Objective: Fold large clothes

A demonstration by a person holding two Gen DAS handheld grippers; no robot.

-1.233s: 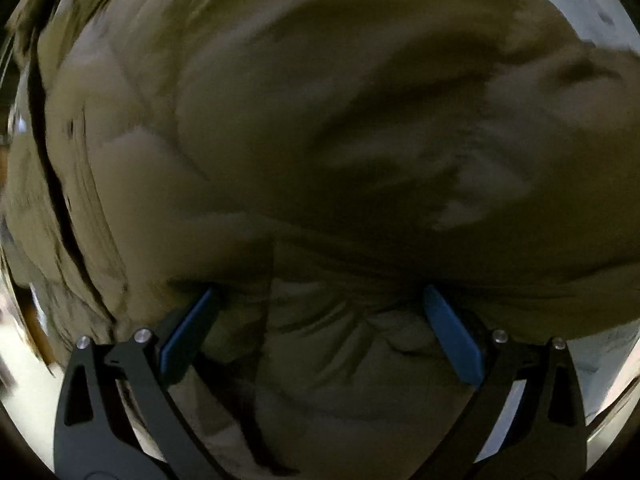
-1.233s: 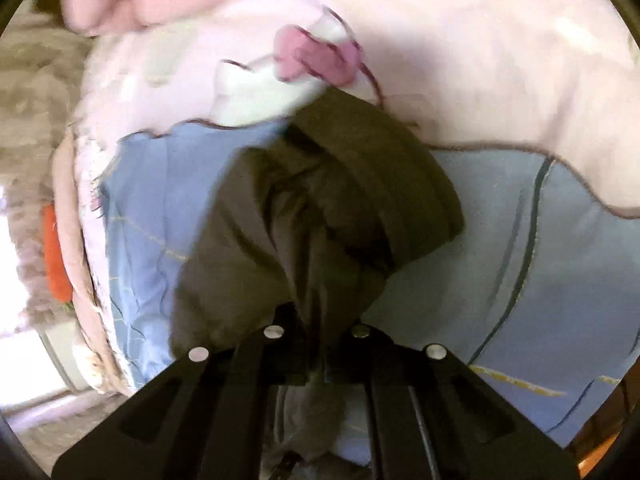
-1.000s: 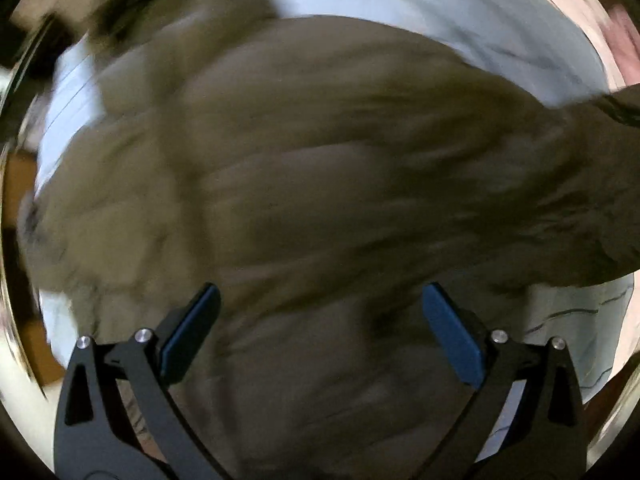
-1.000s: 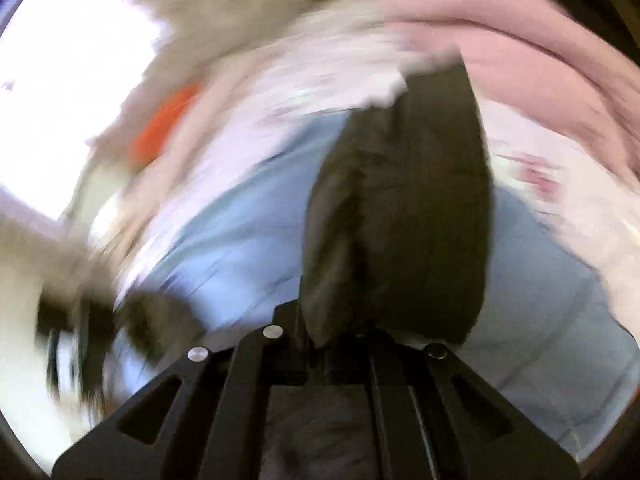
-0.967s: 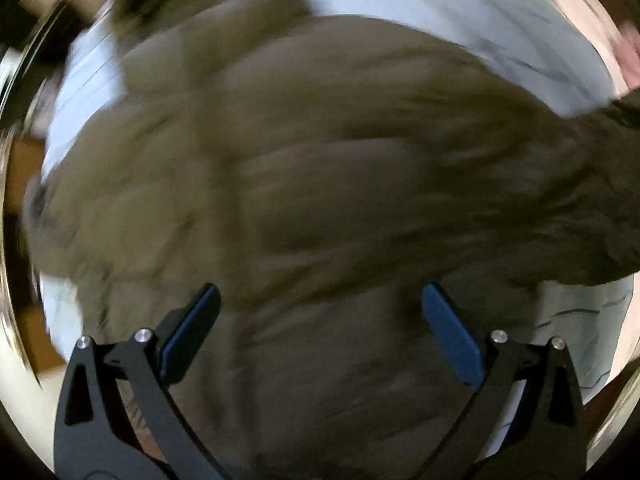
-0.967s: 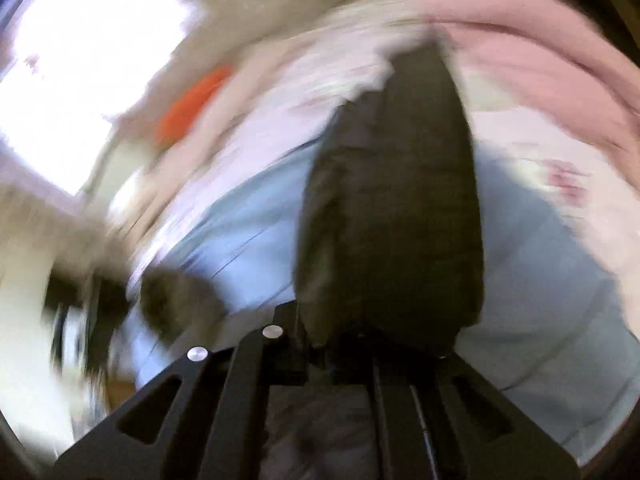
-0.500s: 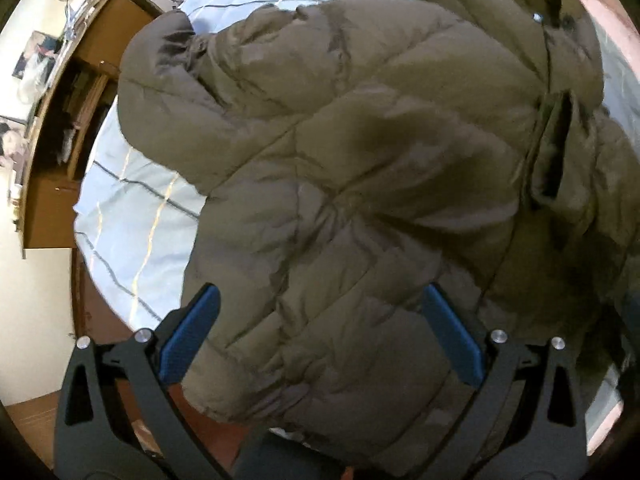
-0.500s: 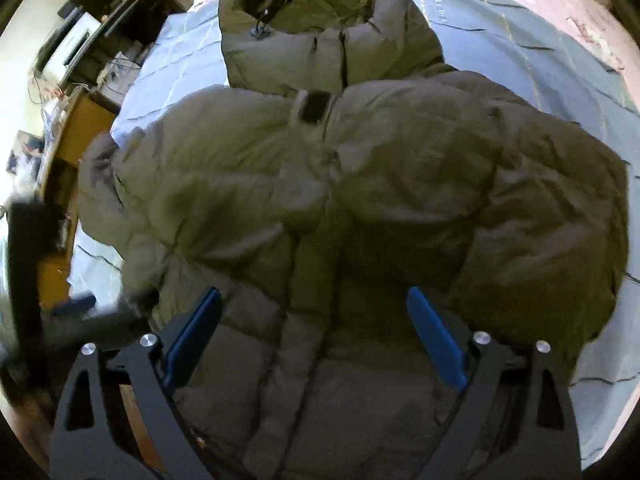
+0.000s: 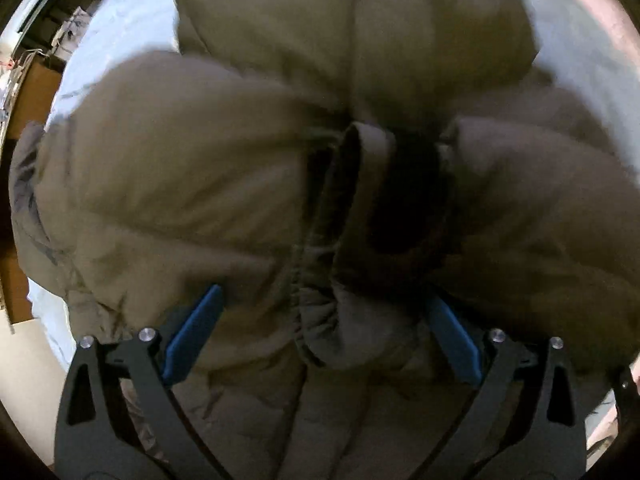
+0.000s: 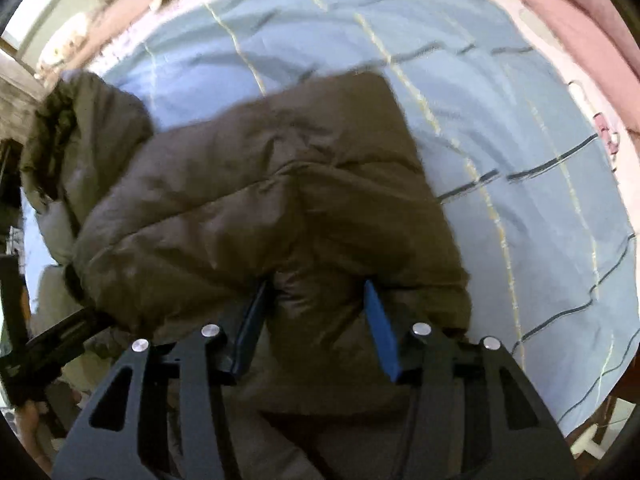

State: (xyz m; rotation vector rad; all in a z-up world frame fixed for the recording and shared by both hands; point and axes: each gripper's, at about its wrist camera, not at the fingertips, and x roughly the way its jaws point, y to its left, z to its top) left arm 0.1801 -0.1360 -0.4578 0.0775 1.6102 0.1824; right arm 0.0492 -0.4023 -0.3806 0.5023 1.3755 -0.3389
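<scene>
Both tongs stand over an olive padded jacket (image 9: 200, 168) that lies on a bed with a light blue striped sheet (image 10: 500, 128). On the left tongs (image 9: 320, 336) the two blue pads are spread wide, and nothing is pinched between them; a puckered elastic cuff (image 9: 316, 312) of a sleeve lies in the gap, just in front of the camera. On the right tongs (image 10: 316, 320) the pads are partly spread, with a bulge of the jacket's fabric rising between them, but I cannot tell if they press it or only rest against it. In the left view the jacket fills nearly the whole picture, and its middle seam (image 9: 352, 40) runs from near to far, straight away from the tongs. In the right view the jacket lies ahead and to the left, its hood (image 10: 56, 128) at the far left, while bare sheet stretches to the right and far side. A pink blanket (image 10: 580, 8) is at the far right edge of the bed. I judge that the coming fold depends on this long axis: the jacket runs away from both tongs, and the sleeve cuff is nearer to the left tongs, so that hand seems better placed to take it.
</scene>
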